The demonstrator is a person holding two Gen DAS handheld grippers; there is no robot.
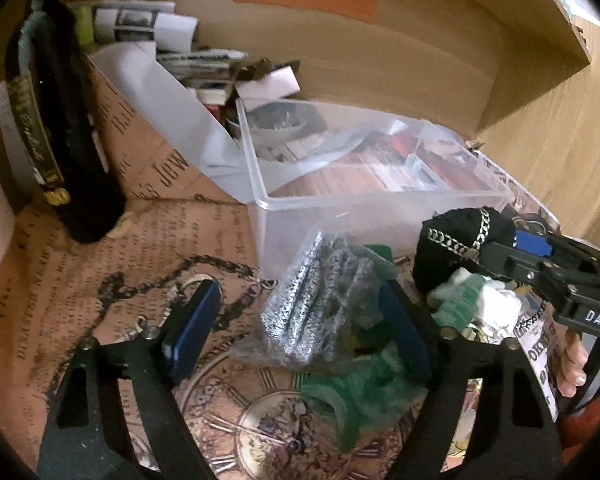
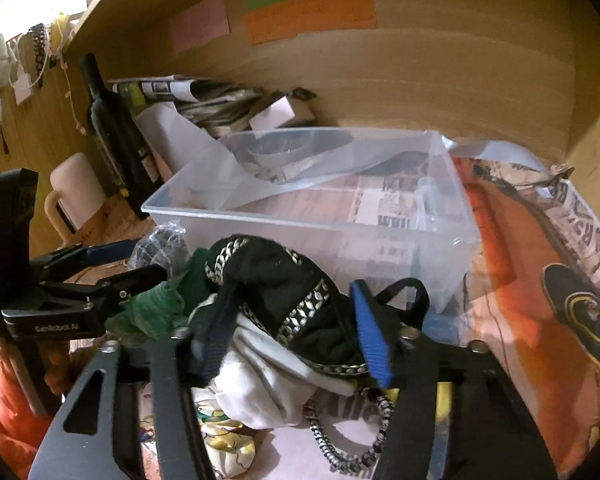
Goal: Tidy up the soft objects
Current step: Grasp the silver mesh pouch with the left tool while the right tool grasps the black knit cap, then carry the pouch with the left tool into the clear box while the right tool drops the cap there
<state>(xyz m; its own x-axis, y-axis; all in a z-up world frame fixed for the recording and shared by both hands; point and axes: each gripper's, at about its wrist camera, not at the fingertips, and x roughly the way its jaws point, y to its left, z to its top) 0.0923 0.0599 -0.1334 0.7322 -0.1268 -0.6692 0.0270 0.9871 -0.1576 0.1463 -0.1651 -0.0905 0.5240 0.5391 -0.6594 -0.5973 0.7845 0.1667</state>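
Between the 2 blue-padded fingers of the left gripper (image 1: pixel 296 328) lies a clear plastic bag of silver-and-black patterned fabric (image 1: pixel 316 296), with a green fuzzy cloth (image 1: pixel 352 396) bunched just below it; the jaws stand wide, and the right finger presses against the green cloth while the left finger is apart from the bag. Under them is a brown mat printed with old newspaper text and a clock face (image 1: pixel 100 248), and a dark metal chain (image 1: pixel 148 280) snakes across it just left of the bag. Behind the bag stands a clear plastic bin (image 1: pixel 380 196), its floor showing only the printed paper beneath. A dark bottle (image 1: pixel 60 132) stands at the far left, with rolled papers behind it.

Seen from the right wrist, the right gripper (image 2: pixel 296 332) straddles a black knit piece trimmed with silver chain (image 2: pixel 284 280), which sits on a white cloth (image 2: pixel 260 380). Its jaws are fairly wide, both pads (image 2: pixel 372 340) touching the black bundle without visibly squeezing it. The same bin (image 2: pixel 300 216) stands just beyond the pile. A beaded chain (image 2: pixel 340 448) trails on the mat below. The left gripper appears at the left edge of this view, beside the green cloth (image 2: pixel 152 308).
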